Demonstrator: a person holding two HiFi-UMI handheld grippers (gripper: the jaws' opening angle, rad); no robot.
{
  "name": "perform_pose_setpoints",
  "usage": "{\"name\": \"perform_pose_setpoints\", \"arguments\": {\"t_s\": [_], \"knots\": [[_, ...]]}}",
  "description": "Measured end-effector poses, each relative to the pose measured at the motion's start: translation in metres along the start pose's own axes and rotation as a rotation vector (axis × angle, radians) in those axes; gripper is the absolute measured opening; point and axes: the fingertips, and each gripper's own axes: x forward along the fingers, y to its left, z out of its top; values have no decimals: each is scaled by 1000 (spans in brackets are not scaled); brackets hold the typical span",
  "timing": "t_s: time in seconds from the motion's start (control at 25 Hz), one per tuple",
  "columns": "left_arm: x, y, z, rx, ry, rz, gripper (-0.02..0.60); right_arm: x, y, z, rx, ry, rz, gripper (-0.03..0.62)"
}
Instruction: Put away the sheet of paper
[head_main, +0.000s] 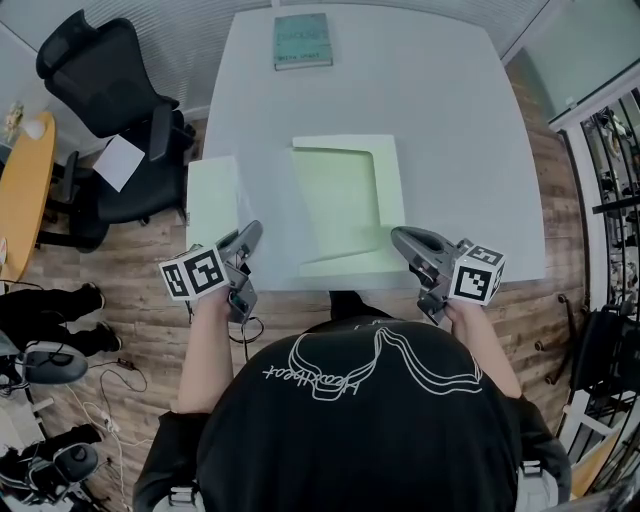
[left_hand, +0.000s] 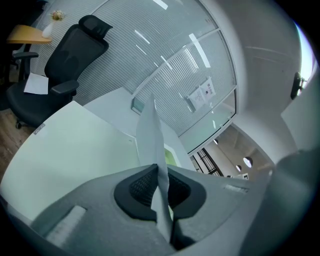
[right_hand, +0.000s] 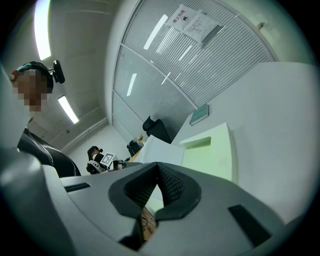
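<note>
We clamp the sheet of paper (left_hand: 150, 132) in our left hand-held gripper (left_hand: 159, 176); our right hand-held gripper (right_hand: 158, 172) sits closed, holding nothing.

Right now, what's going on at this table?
A person at the near edge of the white table has a tool in each hand. The left tool is clamped on a thin white sheet of paper, held raised beside the pale green paper folder that lies open on the table. The right tool is shut, with nothing visible in it, near the folder's near right corner. The sheet is not yet put away. A teal book lies at the far end.
</note>
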Motion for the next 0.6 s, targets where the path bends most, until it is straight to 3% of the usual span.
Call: {"name": "perform_pose_setpoints", "arguments": {"t_s": [0.6], "knots": [[19, 4, -7, -7, 39, -5, 11, -2, -9, -3, 20, -9, -11, 9]]}}
